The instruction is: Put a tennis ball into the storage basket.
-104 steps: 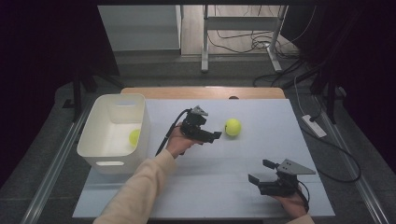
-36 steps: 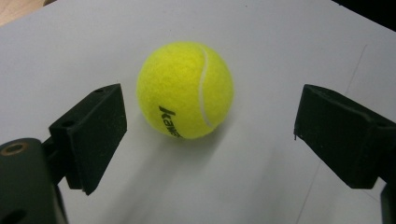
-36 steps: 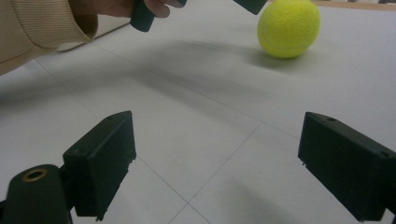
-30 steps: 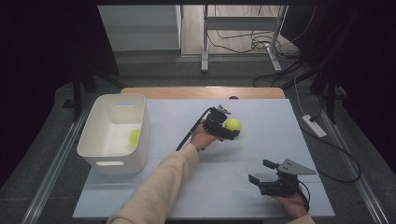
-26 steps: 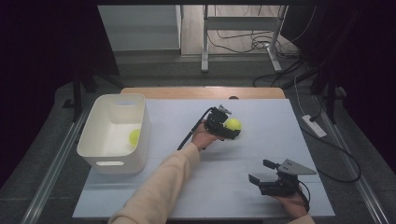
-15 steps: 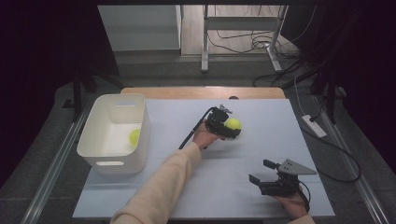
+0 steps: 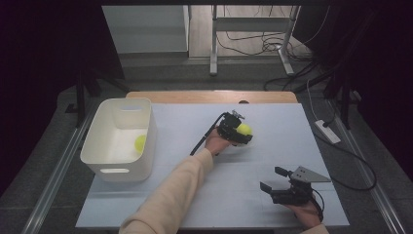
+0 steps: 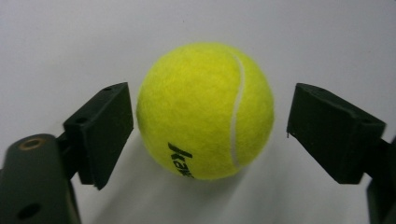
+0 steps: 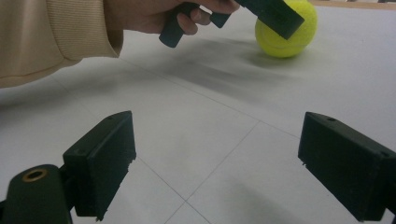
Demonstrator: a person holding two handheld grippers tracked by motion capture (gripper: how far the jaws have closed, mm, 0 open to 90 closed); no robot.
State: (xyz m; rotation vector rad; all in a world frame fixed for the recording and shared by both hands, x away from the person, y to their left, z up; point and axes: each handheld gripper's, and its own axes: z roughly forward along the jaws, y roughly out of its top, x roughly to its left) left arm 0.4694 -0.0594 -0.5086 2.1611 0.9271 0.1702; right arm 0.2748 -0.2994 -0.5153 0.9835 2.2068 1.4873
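1. Pale grey tabletop (image 7: 272, 146) sat in a dim room w/ cables on the floor at 12 o'clock.
2. White plastic bin (image 7: 100, 161) stood at 9 o'clock, one yellow ball (image 7: 140, 142) inside.
3. Left gripper (image 7: 239, 134) had moved from mid-table onto the fuzzy yellow-green tennis ball (image 8: 205, 111) near centre; jaws had just been closing w/ ball between them, narrow gaps both sides, no grip yet.
4. Meaning: pickup was imminent, prob. bin-bound.
5. Right gripper (image 7: 274, 179) rested at 5 o'clock, jaws wide, empty.
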